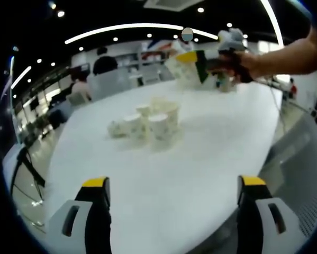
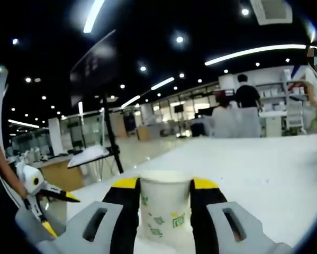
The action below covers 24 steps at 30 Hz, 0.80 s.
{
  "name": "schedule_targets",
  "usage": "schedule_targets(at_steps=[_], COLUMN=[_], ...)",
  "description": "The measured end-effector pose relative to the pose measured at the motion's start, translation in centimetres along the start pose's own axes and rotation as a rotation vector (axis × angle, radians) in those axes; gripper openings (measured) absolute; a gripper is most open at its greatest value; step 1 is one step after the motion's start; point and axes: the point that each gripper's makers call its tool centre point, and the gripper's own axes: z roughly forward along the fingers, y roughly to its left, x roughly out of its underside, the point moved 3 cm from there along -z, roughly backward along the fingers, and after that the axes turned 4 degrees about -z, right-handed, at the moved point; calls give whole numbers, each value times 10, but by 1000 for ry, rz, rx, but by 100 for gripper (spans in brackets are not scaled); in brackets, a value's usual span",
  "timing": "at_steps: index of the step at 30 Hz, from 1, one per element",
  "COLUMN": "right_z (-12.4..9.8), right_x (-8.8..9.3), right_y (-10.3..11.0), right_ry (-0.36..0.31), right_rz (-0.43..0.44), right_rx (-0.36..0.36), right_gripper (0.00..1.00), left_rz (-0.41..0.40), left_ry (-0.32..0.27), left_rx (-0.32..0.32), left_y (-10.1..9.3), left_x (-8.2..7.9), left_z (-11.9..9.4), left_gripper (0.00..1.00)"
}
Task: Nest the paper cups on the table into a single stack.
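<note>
- Held cup (image 2: 163, 209) clamped between the yellow-tipped jaws of the right gripper (image 2: 163, 211), rim up and upright in the right gripper view; in the left gripper view, carried high over the far side of the table (image 1: 163, 206), well apart from the others.
- Loose cups (image 1: 147, 123) clustered near the table's middle — several standing close together, one at the left apparently tipped on its side, though too blurred to be sure.
- Left gripper (image 1: 171, 193) low at the near edge, jaws wide apart, nothing between them.
- Best done, by the look of it: pick one upright cup as the base, bring the held cup directly above its mouth, keep it plumb, then lower straight — no sideways push, or the light neighbours will topple.
- Free left gripper well placed to steady the base cup or right the fallen one.
</note>
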Motion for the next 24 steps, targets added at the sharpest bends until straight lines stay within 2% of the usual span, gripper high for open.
schedule_targets(at_steps=[12,15,18,24], right_z=[-8,-11,-13,-17], right_x=[4,7,11,17], right_y=[7,8,10,18], right_ry=[-7,-7,-4,0], right_rz=[0,2,5,6], right_rx=[-10,-11,-12,-21], right_gripper=[34,34,34,34], left_rz=[-13,-14,1,-23], left_ry=[0,-6,-47,-47], left_rx=[20,24,46,57], left_y=[-2,-3,-7,-8], left_x=[-1,-2,-7,-7], left_z=[0,0,-1,0], left_gripper=[99,99,99,99])
